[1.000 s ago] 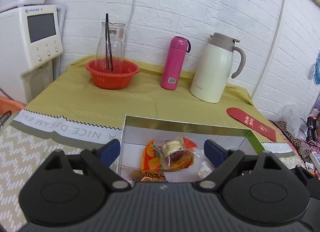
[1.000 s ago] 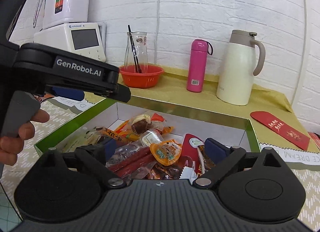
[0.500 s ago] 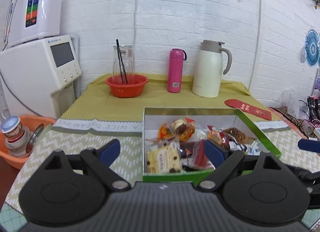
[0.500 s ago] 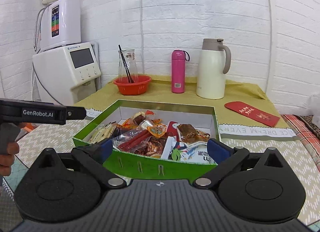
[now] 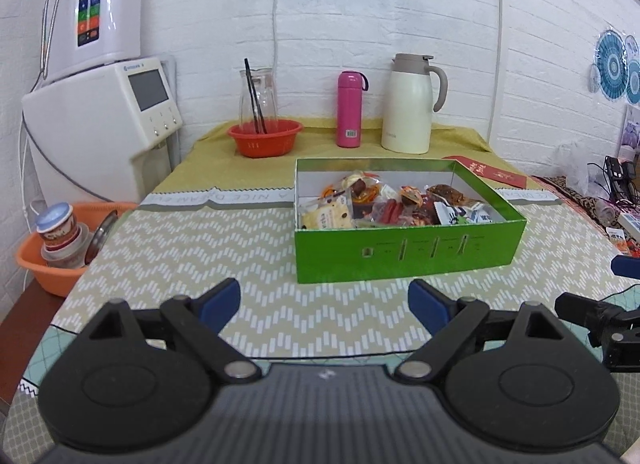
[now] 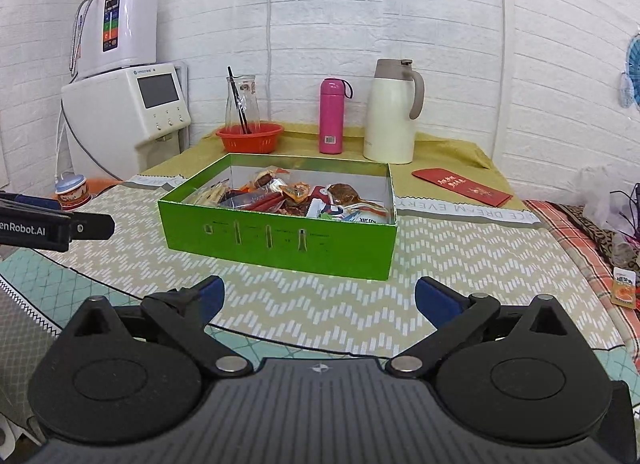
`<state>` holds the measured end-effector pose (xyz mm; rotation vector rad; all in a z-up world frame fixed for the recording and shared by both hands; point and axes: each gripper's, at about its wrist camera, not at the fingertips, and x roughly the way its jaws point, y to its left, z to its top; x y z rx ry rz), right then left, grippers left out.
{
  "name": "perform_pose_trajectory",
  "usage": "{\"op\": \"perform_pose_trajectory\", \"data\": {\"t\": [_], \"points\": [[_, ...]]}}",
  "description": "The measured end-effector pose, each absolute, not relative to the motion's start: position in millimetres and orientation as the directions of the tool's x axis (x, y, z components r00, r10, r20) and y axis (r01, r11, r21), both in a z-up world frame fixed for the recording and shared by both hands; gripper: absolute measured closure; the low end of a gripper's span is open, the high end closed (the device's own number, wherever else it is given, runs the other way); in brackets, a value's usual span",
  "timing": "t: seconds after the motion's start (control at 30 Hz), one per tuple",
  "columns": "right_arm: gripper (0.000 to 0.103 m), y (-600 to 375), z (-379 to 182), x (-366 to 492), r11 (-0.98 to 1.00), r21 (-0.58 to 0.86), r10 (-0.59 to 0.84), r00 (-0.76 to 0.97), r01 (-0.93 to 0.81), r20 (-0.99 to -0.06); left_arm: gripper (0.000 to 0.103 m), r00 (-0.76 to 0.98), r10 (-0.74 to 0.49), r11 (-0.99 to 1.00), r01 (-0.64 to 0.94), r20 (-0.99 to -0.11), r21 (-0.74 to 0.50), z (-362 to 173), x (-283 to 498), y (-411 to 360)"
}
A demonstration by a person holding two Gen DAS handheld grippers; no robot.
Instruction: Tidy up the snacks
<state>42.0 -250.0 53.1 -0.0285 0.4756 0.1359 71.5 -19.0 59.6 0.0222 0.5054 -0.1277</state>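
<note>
A green box (image 5: 404, 252) stands on the patterned tablecloth, holding several wrapped snacks (image 5: 384, 206). It also shows in the right wrist view (image 6: 276, 238), with the snacks (image 6: 296, 196) piled inside. My left gripper (image 5: 324, 302) is open and empty, held back from the box's near wall. My right gripper (image 6: 318, 298) is open and empty, also short of the box. One loose orange snack packet (image 6: 624, 290) lies at the table's right edge.
At the back stand a red basket with a glass jar (image 5: 264, 138), a pink flask (image 5: 350, 114) and a white thermos jug (image 5: 410, 104). A red envelope (image 6: 462, 186) lies right of the box. A water dispenser (image 5: 100, 132) and an orange basin (image 5: 52, 260) are at the left.
Both grippers have pulled back and up from over the box, so the whole box and the tablecloth in front of it now show. Both stay open and empty.
</note>
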Motion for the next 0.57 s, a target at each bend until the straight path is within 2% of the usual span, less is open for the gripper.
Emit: {"op": "perform_pose_trajectory", "data": {"t": [0.57], "points": [[0.0,-252.0,41.7,29.5,0.992,0.049,0.122,0.877,-0.112,-0.465,0.013,0.87,-0.113,0.991,0.136,-0.48,0.014,55.1,56.1,-24.0]]}}
